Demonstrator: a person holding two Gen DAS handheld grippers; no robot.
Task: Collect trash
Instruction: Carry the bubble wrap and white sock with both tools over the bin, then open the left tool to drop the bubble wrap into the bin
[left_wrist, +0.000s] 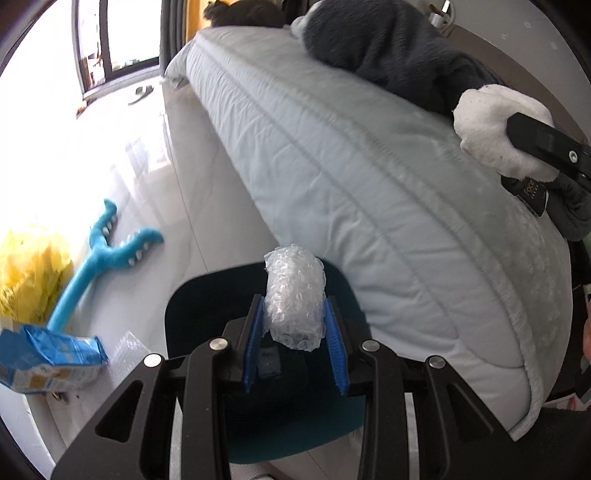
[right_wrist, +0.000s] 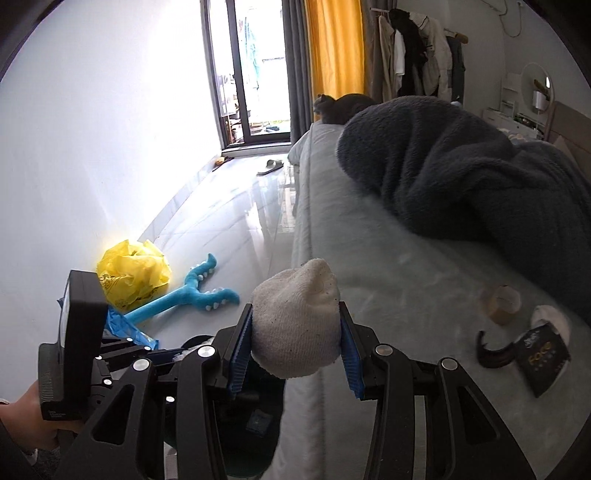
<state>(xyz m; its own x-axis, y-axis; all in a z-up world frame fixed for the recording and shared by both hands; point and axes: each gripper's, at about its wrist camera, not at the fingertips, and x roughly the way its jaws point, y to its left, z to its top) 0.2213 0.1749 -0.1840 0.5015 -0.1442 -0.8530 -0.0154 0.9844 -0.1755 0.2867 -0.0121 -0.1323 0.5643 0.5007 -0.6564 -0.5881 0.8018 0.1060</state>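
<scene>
A: Status?

B: Both claws loaded. My left gripper (left_wrist: 294, 334) is clamped tight on a wad of bubble wrap (left_wrist: 294, 295), which sticks out ahead of the blue pads (left_wrist: 254, 341). My right gripper (right_wrist: 295, 341) is squeezed onto a balled white sock (right_wrist: 297, 319).

A: Bin?

B: Dark bin (left_wrist: 207, 299) sits directly under and just ahead of the left claw; wrap hangs over its rim. My guess: drop is next, nothing in yet that I can see.

A: What's left?

B: Ahead-left of the left claw, on the floor: yellow plastic bag (left_wrist: 31, 275), blue wrapper (left_wrist: 48, 354), clear bubble wrap scrap (left_wrist: 127, 347). Right of the right claw, on the mattress (right_wrist: 388, 258): tape roll (right_wrist: 502, 303), black packet (right_wrist: 543, 360).

A: Clearance?

B: Mattress edge close on the left claw's right. Floor open left and forward, apart from a blue toy (left_wrist: 99, 258).
</scene>
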